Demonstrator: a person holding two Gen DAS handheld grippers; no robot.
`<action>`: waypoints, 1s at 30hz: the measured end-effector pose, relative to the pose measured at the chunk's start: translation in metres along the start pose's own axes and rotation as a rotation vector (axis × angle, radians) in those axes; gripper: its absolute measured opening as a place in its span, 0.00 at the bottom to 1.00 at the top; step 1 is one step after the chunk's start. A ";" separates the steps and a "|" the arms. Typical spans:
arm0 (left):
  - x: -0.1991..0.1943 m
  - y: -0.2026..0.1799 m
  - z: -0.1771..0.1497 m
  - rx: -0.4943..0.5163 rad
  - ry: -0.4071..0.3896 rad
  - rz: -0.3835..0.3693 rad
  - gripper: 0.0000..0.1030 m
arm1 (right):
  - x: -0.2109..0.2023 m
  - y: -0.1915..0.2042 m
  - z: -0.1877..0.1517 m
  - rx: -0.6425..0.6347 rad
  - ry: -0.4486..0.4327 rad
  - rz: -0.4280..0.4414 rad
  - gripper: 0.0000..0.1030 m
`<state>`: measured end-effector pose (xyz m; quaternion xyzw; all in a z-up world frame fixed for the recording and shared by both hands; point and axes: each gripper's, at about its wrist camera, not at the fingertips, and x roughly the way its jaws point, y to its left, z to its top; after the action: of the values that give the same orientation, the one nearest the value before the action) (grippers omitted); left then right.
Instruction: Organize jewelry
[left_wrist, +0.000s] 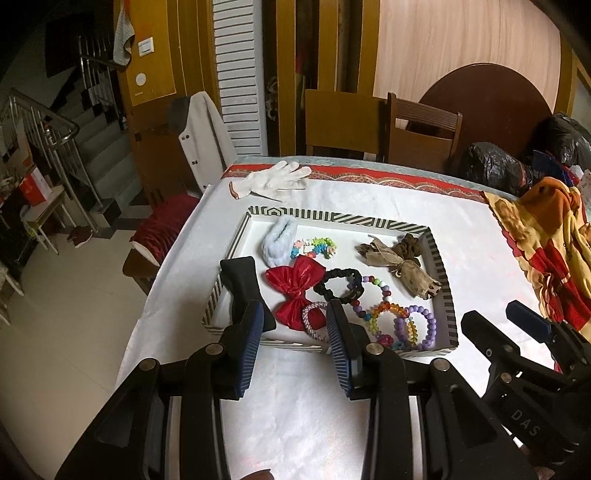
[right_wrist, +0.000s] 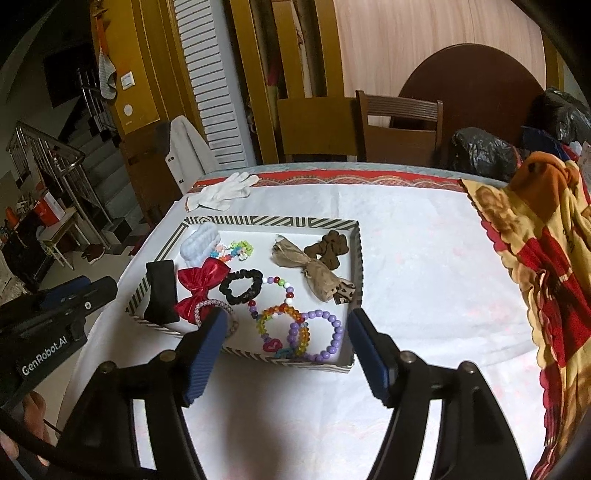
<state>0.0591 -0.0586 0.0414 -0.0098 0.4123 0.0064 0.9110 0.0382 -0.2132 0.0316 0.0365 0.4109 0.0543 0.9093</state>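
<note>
Two grippers are in my hands, both held above the near edge of a white-covered table (left_wrist: 369, 206), and neither has anything between its pads. Left wrist view: my left gripper (left_wrist: 295, 343) stands with jaws parted and empty, its blue fingers (left_wrist: 251, 347) framing the near wall of the striped tray (left_wrist: 332, 216). Inside the tray, a red bow (left_wrist: 295, 291) lies just beyond the fingers toward 12 o'clock; a black cloth piece (left_wrist: 242, 284) drapes over the tray's wall at 10 o'clock of the bow; a black scrunchie (left_wrist: 338, 284) sits at 3 o'clock of the bow, touching a multicoloured bead bracelet (left_wrist: 373, 295). A purple bead bracelet (left_wrist: 417, 326) and a rainbow bracelet (left_wrist: 388, 319) overlap in the near corner at 4 o'clock. A fluffy pale-blue band (left_wrist: 279, 240) lies toward the far wall at 11 o'clock, and a brown bow (left_wrist: 399, 266) at 2 o'clock. A white glove (left_wrist: 275, 179) rests on the table beyond the tray. My right gripper shows at the 3 o'clock edge of the frame. Right wrist view: my right gripper (right_wrist: 288, 343) has its jaws spread wide and released, nothing touching either pad; the purple bracelet sits in the tray between them. A patterned orange blanket (right_wrist: 535, 251) lies at 3 o'clock, well apart from the tray.
</note>
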 end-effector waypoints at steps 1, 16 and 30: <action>0.000 0.000 0.000 0.000 0.000 0.000 0.40 | 0.000 0.000 0.000 0.002 0.001 0.002 0.69; 0.000 -0.001 0.001 0.000 -0.001 0.005 0.40 | 0.007 -0.001 0.000 0.000 0.019 0.006 0.70; 0.002 0.000 -0.002 0.010 0.005 0.003 0.40 | 0.011 0.004 -0.004 -0.004 0.028 0.017 0.70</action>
<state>0.0594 -0.0584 0.0387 -0.0048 0.4147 0.0055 0.9099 0.0424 -0.2077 0.0209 0.0374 0.4233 0.0632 0.9030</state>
